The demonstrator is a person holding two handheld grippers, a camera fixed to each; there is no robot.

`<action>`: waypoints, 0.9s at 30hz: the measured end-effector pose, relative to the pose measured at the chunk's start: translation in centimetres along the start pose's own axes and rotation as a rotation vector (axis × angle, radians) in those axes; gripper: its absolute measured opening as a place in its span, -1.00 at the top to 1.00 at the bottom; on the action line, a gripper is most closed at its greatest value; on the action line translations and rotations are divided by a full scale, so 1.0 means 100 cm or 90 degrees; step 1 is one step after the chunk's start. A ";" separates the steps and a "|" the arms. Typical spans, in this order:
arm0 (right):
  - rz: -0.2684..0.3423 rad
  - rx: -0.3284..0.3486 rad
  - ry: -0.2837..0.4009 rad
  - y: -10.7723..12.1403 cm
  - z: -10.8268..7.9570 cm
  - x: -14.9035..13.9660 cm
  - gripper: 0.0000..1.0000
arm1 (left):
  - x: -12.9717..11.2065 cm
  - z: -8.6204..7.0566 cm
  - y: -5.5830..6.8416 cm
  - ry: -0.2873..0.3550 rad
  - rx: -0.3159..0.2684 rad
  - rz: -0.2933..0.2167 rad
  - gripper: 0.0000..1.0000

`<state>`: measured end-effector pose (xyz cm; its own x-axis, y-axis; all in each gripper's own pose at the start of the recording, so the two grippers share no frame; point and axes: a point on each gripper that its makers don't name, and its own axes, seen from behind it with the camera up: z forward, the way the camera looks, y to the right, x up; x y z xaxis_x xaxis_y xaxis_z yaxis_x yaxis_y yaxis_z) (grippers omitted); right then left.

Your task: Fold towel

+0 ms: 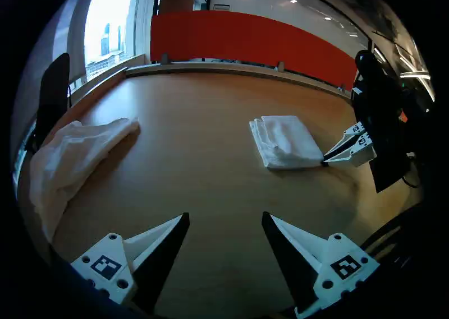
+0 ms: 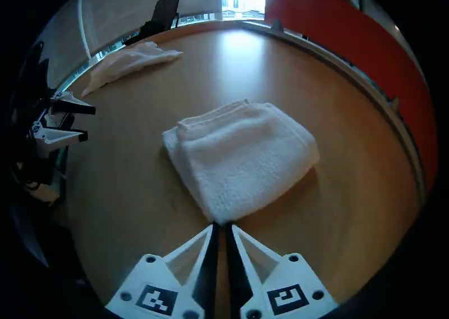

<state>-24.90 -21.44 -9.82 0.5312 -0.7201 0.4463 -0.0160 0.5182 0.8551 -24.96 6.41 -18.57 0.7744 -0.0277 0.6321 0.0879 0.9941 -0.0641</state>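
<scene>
A white towel [image 1: 283, 139] [image 2: 241, 156] lies folded into a thick rectangle on the wooden table [image 1: 207, 167] [image 2: 129, 195]. My right gripper [image 2: 221, 229] [image 1: 326, 161] is shut, its tips right at the towel's near corner; no cloth shows between the fingers. My left gripper [image 1: 224, 219] [image 2: 85, 121] is open over bare table, well short of the folded towel, with nothing between its fingers.
A second white towel [image 1: 73, 151] [image 2: 132, 58] lies crumpled near the table's window-side edge. A dark chair [image 1: 51, 95] [image 2: 163, 13] stands beyond that edge. A red partition [image 1: 252, 41] [image 2: 359, 50] runs along the far side.
</scene>
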 end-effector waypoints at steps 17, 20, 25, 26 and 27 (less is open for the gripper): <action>-0.020 0.002 0.044 0.006 -0.016 0.031 0.92 | 0.001 0.000 -0.001 0.002 -0.002 0.007 -0.92; -0.028 0.001 0.061 0.010 -0.022 0.045 0.92 | 0.002 0.000 -0.001 0.003 -0.003 0.008 -0.92; -0.038 -0.001 0.092 0.018 -0.035 0.071 0.92 | 0.005 0.000 -0.001 0.007 -0.004 0.009 -0.92; -0.041 -0.003 0.098 0.020 -0.038 0.076 0.92 | 0.006 0.000 -0.002 0.008 -0.004 0.009 -0.92; -0.044 -0.005 0.103 0.023 -0.040 0.081 0.92 | 0.007 0.000 -0.002 0.008 -0.005 0.009 -0.92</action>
<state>-17.20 -24.24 -5.34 0.6603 -0.6707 0.3380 0.0316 0.4744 0.8797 -24.47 6.22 -18.13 0.7837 -0.0153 0.6210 0.0816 0.9936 -0.0784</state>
